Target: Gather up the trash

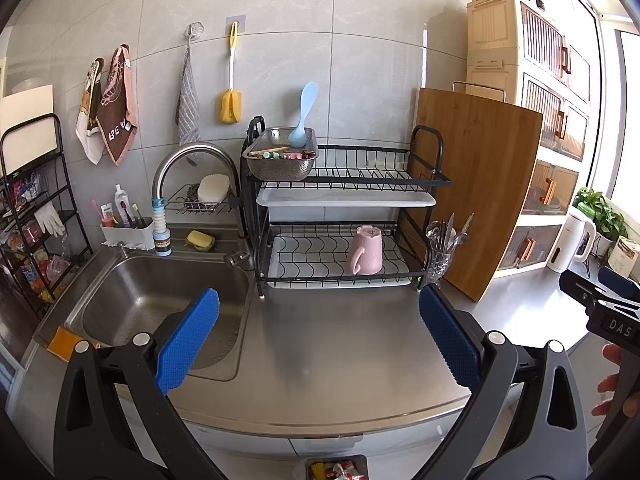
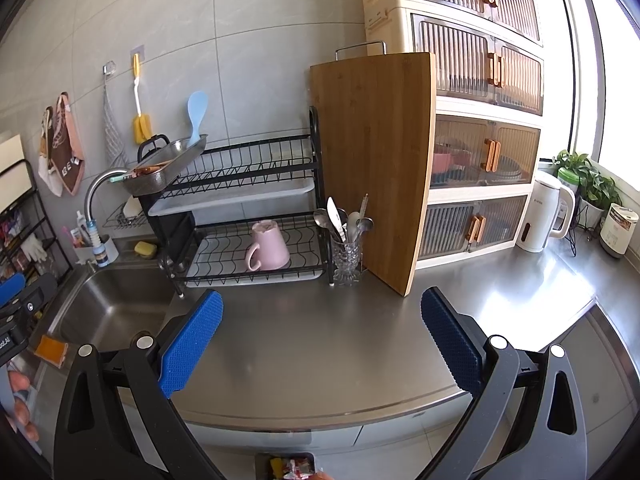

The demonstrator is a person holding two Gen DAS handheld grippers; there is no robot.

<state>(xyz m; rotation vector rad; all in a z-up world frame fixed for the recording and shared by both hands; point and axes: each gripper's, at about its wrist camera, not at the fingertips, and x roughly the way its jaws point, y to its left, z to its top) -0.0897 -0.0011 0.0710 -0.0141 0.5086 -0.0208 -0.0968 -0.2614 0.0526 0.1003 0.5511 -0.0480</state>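
My left gripper (image 1: pixel 319 300) is open and empty above the steel counter (image 1: pixel 344 344), beside the sink (image 1: pixel 160 300). My right gripper (image 2: pixel 322 304) is open and empty above the same counter (image 2: pixel 320 344). A bin with colourful wrappers (image 1: pixel 336 470) shows at the bottom edge, below the counter front; it also shows in the right wrist view (image 2: pixel 292 468). An orange piece (image 1: pixel 62 342) lies on the sink's front left corner, also seen in the right wrist view (image 2: pixel 50 350). The right gripper's body (image 1: pixel 600 300) shows at the right edge of the left view.
A black dish rack (image 1: pixel 340 216) holds a pink mug (image 1: pixel 366 250) and a metal strainer (image 1: pixel 280 156). A cutlery glass (image 2: pixel 347 256), a bamboo cutting board (image 2: pixel 376 168), a cream cabinet (image 2: pixel 480 120) and a white kettle (image 2: pixel 544 212) stand along the back. A wire shelf (image 1: pixel 36 216) stands left.
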